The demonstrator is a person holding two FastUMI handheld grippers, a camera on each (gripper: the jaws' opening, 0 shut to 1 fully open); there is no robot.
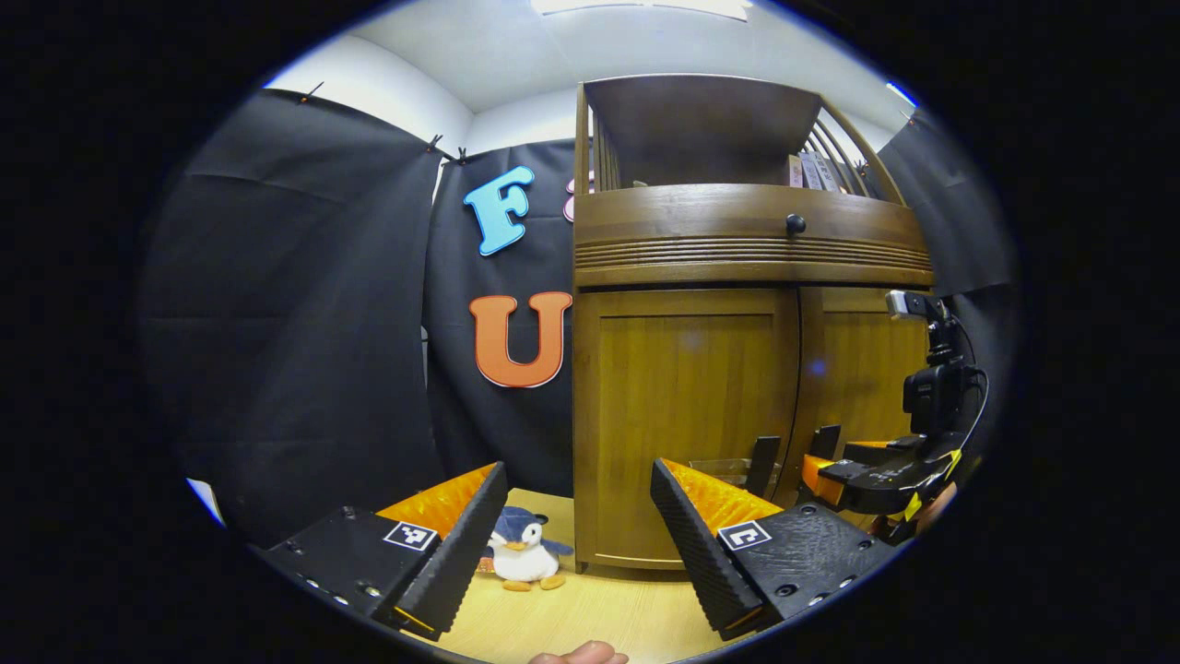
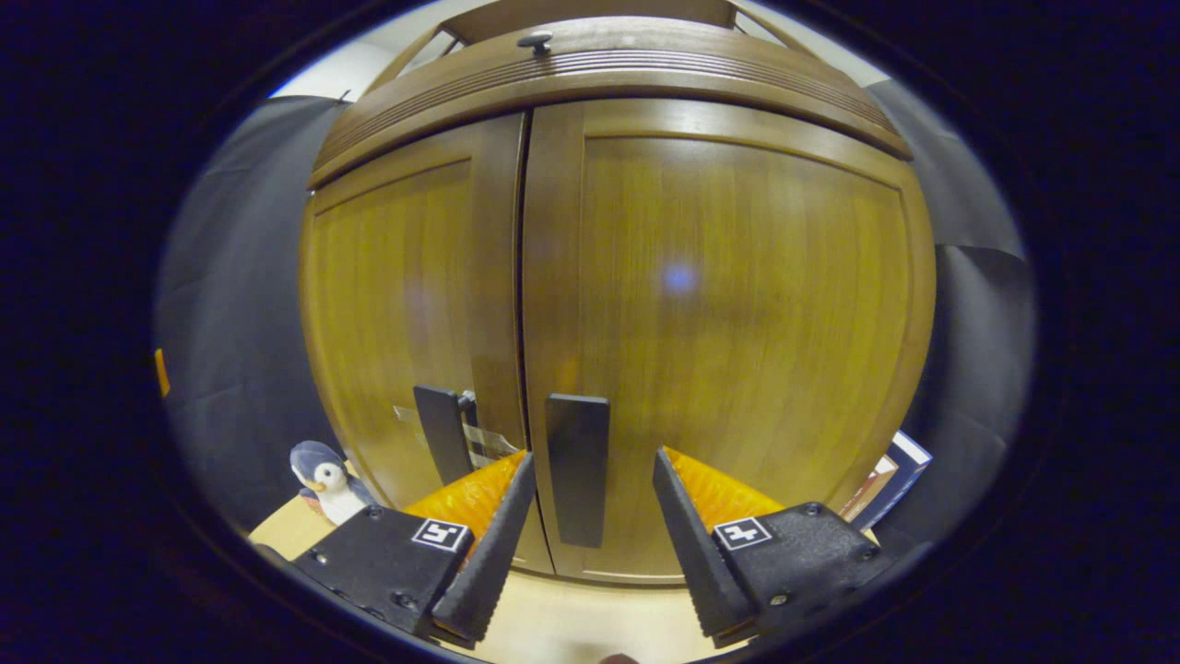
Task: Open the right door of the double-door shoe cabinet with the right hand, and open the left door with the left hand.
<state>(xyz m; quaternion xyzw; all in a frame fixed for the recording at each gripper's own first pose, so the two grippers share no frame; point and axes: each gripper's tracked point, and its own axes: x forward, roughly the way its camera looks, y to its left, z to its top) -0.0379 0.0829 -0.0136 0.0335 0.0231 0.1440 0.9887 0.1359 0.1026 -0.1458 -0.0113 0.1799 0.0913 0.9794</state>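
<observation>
Approaching, I find my right claw [image 2: 590, 516] released, its fingers flanking the right door's upright handle [image 2: 577, 466]; left claw [image 1: 579, 526] released, farther back from the left door [image 1: 678, 415].

Right gripper [image 2: 588, 526] spread wide, right door handle [image 2: 578, 466] between fingers, doors closed

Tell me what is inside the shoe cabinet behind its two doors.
Cannot be seen: the left door and right door of the shoe cabinet are both shut, hiding the inside.
</observation>
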